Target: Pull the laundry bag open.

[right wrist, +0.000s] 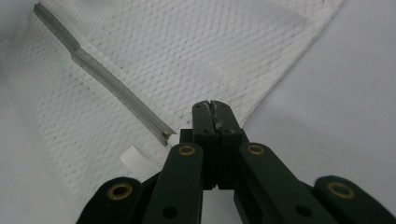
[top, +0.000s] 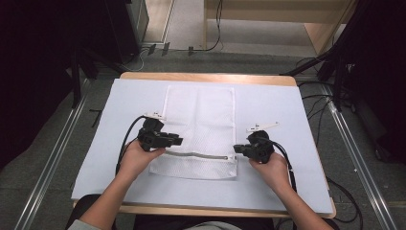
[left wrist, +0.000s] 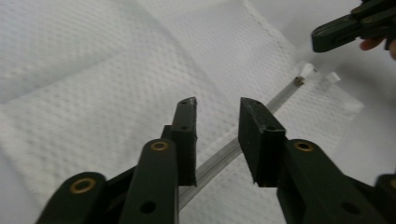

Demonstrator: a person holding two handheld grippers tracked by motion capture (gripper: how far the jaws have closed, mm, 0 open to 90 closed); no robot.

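Black jaws of right gripper [right wrist: 215, 108] pressed together, nothing visibly between pads, tips just beside zip [right wrist: 112, 88] end at bag's near right corner. Left gripper [left wrist: 217, 105] spread, jaws straddling zip above left part, not pinching. White mesh bag [top: 200, 129] flat on table centre, zip running left-right along near edge. Pale sheet [top: 282, 100] under bag, covering wooden table [top: 210, 76]. Both hands near side.

Black two-jaw tool [left wrist: 217, 135] with brass rivets and a trailing black cable.
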